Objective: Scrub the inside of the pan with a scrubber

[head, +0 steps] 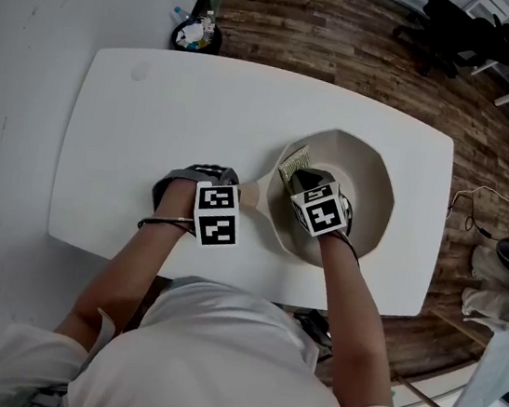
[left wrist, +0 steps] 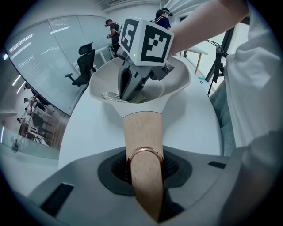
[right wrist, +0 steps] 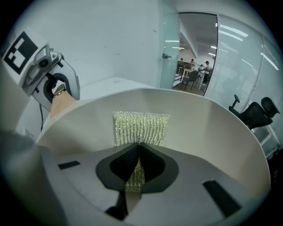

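A cream pan (head: 375, 182) sits on the white table (head: 129, 161), its pale wooden handle (head: 248, 195) pointing left. My left gripper (left wrist: 145, 170) is shut on that handle (left wrist: 140, 132), just past its copper ring. My right gripper (right wrist: 138, 165) is inside the pan (right wrist: 212, 128), shut on a glittery yellow-green scrubber (right wrist: 140, 128) that stands against the pan's inner wall on the handle side. In the head view the scrubber (head: 294, 163) shows above the right gripper (head: 305, 188), near the pan's left rim.
The table's front edge (head: 224, 283) lies close to the person's body. A small bin (head: 196, 35) stands on the wood floor beyond the table's far left corner. Office chairs (head: 467, 30) are at the far right.
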Demonstrator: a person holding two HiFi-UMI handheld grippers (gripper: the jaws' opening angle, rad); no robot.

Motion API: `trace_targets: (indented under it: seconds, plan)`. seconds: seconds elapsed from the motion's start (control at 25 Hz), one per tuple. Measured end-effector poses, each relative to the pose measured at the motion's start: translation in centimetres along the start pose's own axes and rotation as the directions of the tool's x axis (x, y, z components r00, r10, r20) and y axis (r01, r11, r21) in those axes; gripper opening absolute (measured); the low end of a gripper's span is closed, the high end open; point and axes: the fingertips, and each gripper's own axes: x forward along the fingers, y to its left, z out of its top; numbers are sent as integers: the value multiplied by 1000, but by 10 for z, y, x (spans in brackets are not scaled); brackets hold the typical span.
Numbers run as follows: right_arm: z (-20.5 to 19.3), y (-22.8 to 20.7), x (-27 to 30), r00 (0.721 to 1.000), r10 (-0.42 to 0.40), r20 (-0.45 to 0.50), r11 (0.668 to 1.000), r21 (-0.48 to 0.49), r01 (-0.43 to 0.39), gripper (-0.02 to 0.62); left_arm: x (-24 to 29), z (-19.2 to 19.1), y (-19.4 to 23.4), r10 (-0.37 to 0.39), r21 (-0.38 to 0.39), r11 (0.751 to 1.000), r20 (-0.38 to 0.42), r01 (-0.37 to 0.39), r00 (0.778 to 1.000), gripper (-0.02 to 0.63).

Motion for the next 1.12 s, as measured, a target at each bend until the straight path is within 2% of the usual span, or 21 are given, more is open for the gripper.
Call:
trace_targets:
  seconds: [0.44, 0.88, 1.12]
  plan:
    - [4, -43, 2, 985, -164, 48, 986, 38, 162, 26, 1, 5, -2, -12, -17, 1000, 23, 13, 1000, 111]
    - [-9, -93, -12, 942, -333, -32, 938, 85, 335, 26, 2, 7, -2, -17, -27, 999, 50, 19, 999, 112]
    - [-23, -110, -19, 926, -369, -73, 916, 137, 376, 26, 3, 7, -1, -17, -32, 999, 57, 19, 998, 112]
